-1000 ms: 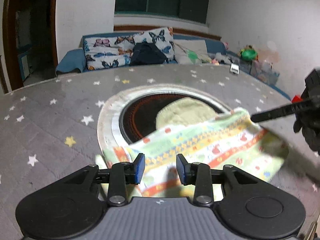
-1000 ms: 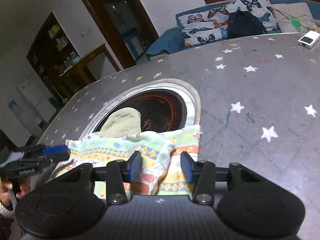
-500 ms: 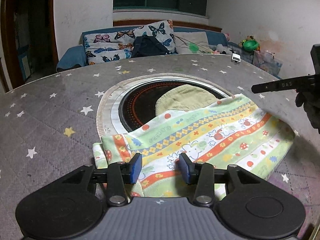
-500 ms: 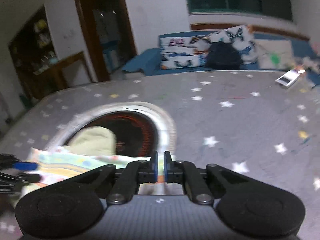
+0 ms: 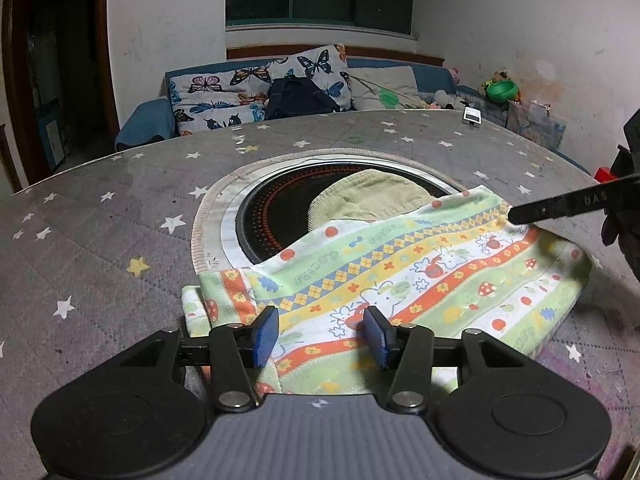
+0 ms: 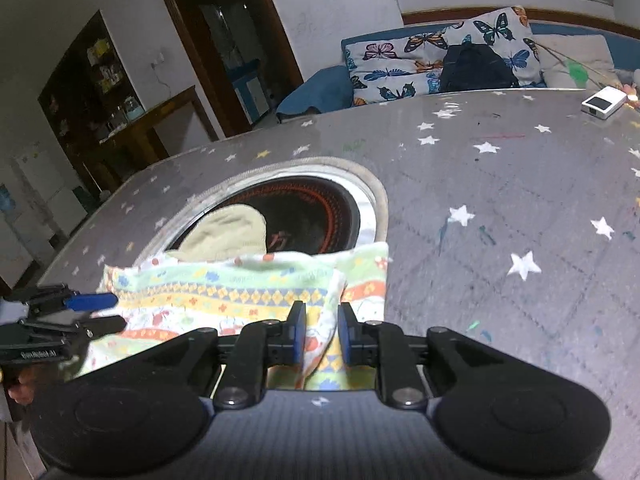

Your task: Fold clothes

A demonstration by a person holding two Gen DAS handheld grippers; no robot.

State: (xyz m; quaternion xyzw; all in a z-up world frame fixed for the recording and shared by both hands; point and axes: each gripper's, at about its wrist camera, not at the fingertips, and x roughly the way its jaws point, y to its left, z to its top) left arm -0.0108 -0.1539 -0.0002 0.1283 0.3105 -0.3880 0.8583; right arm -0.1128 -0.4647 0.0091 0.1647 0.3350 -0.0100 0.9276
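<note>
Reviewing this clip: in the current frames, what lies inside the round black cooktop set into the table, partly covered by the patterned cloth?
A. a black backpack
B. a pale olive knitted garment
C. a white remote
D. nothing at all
B: a pale olive ribbed garment lies on the black cooktop, its near edge under the patterned cloth.

The left gripper (image 5: 320, 330) hovers wide open over the printed cloth (image 5: 420, 272); the right gripper (image 6: 321, 334), partly parted, straddles its raised fold.
</note>
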